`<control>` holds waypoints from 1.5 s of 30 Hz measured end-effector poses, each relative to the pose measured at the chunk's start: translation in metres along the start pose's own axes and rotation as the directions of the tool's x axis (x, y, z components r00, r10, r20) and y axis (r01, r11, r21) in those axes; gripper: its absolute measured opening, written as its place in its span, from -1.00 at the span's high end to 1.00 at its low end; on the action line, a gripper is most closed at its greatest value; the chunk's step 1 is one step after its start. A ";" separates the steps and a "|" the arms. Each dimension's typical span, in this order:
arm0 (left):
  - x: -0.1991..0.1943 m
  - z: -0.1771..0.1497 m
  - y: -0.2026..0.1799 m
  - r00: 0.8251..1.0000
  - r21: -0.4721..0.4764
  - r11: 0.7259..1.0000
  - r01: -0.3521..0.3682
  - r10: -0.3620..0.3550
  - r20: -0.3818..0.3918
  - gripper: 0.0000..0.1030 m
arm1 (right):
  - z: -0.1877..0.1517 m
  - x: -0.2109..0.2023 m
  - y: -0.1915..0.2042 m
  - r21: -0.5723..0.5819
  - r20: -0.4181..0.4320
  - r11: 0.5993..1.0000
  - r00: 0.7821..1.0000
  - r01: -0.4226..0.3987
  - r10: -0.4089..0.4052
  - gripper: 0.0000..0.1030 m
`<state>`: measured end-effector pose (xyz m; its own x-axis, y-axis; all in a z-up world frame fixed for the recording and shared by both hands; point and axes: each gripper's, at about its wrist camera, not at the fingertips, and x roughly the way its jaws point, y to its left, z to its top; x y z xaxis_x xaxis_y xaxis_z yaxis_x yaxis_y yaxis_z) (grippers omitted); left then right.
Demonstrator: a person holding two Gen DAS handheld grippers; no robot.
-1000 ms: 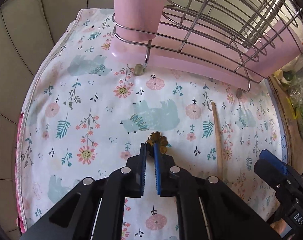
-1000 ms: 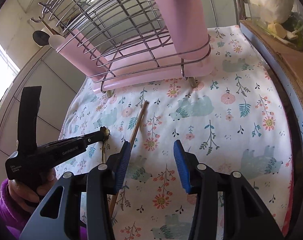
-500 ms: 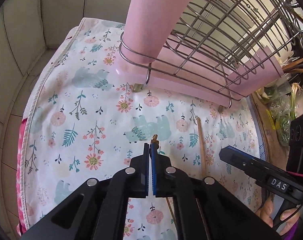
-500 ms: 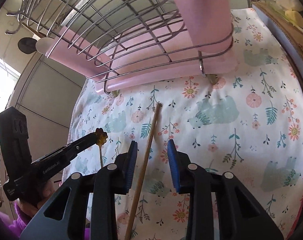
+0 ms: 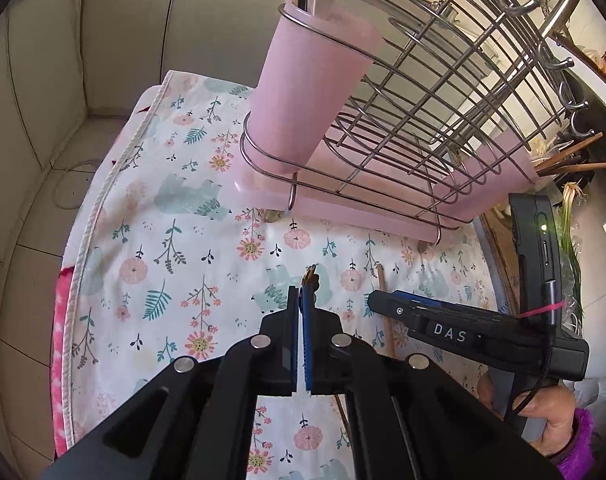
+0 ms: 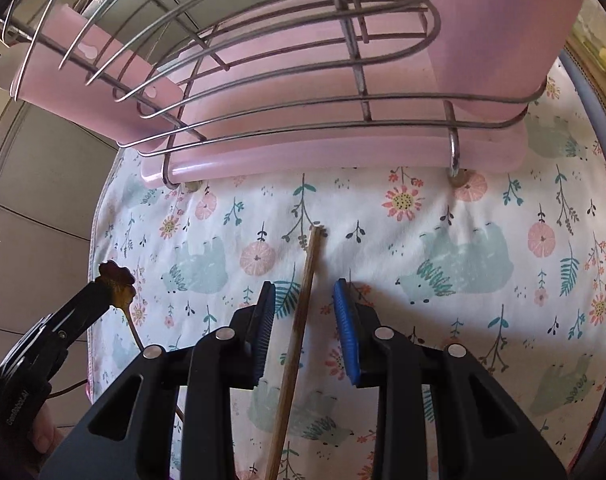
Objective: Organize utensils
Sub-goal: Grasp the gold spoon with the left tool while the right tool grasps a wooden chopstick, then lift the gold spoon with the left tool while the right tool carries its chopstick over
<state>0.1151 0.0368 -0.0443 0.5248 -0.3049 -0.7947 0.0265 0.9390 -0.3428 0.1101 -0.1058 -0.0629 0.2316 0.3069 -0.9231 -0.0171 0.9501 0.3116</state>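
Observation:
My left gripper (image 5: 300,296) is shut on a thin gold utensil (image 5: 311,276) with a flower-shaped end, held above the floral cloth (image 5: 175,248). In the right wrist view the same flower end (image 6: 117,280) sticks out of the left gripper (image 6: 103,292). A wooden chopstick (image 6: 303,304) lies on the cloth between the fingers of my right gripper (image 6: 305,308). Its jaws are closing, and a gap shows on both sides of the stick. The right gripper (image 5: 377,300) also shows low over the chopstick (image 5: 383,280) in the left wrist view.
A wire dish rack (image 5: 443,120) on a pink drip tray (image 5: 343,208) stands behind the cloth. A pink cup (image 5: 303,92) with utensils hangs at its near end. More chopsticks (image 5: 575,160) poke out at the far end. Tiled counter (image 5: 43,160) lies left.
The left gripper closed fully on the gold utensil and rose off the cloth with it. The right gripper moved over the chopstick, sank a little, and its jaws narrowed around it.

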 end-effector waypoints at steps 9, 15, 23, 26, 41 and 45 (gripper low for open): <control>-0.009 0.004 0.001 0.999 -0.003 1.000 -0.007 0.007 0.032 0.98 | -0.008 -0.009 -0.006 0.013 0.066 0.999 0.997 -0.051 0.050 0.87; -0.020 0.009 0.001 0.998 -0.011 1.000 -0.013 0.014 0.069 0.98 | -0.018 -0.037 -0.008 -0.010 0.157 0.994 0.982 -0.108 0.108 0.88; -0.038 0.014 -0.008 0.992 0.006 1.000 -0.012 0.011 0.123 0.98 | -0.028 -0.091 -0.015 -0.036 0.304 0.985 0.937 -0.168 0.171 0.89; -0.047 0.015 -0.011 0.989 0.017 1.000 -0.020 0.017 0.149 0.98 | -0.030 -0.110 -0.019 -0.039 0.365 0.982 0.912 -0.187 0.189 0.89; -0.092 0.014 -0.029 0.946 0.109 0.984 -0.139 0.100 0.308 0.98 | -0.063 -0.159 -0.047 -0.066 0.578 0.958 0.772 -0.280 0.266 0.89; -0.104 0.012 -0.037 0.925 0.152 0.970 -0.191 0.125 0.360 0.98 | -0.069 -0.160 -0.054 -0.064 0.590 0.957 0.762 -0.284 0.266 0.89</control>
<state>0.0704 0.0358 0.0570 0.7946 -0.1071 -0.5977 0.0548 0.9930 -0.1049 0.0071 -0.2027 0.0527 0.7462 0.4532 -0.4877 -0.1446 0.8254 0.5458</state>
